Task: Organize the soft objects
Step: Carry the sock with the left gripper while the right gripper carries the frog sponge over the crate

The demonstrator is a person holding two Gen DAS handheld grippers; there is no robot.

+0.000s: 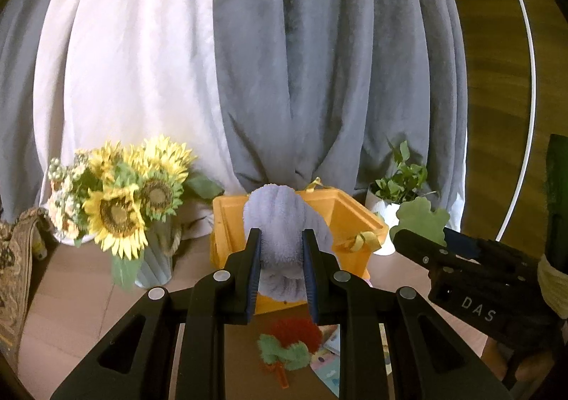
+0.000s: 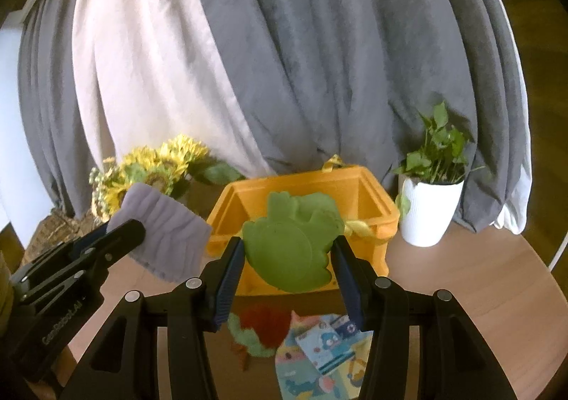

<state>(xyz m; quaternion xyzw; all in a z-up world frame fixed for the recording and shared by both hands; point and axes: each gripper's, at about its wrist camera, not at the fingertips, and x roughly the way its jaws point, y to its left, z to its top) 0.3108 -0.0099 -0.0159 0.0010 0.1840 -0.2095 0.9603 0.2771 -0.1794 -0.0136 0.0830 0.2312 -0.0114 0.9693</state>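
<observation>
My left gripper is shut on a lavender fluffy cloth, held up in front of the open orange box; the cloth also shows in the right wrist view. My right gripper is shut on a flat green soft toy, held just before the orange box; the toy also shows in the left wrist view. A red and green fluffy toy and a printed pastel cloth lie on the table below the grippers.
A sunflower bouquet in a vase stands left of the box. A potted green plant in a white pot stands right of it. Grey and white curtains hang behind. A patterned cushion sits at far left. The round wooden table edge curves right.
</observation>
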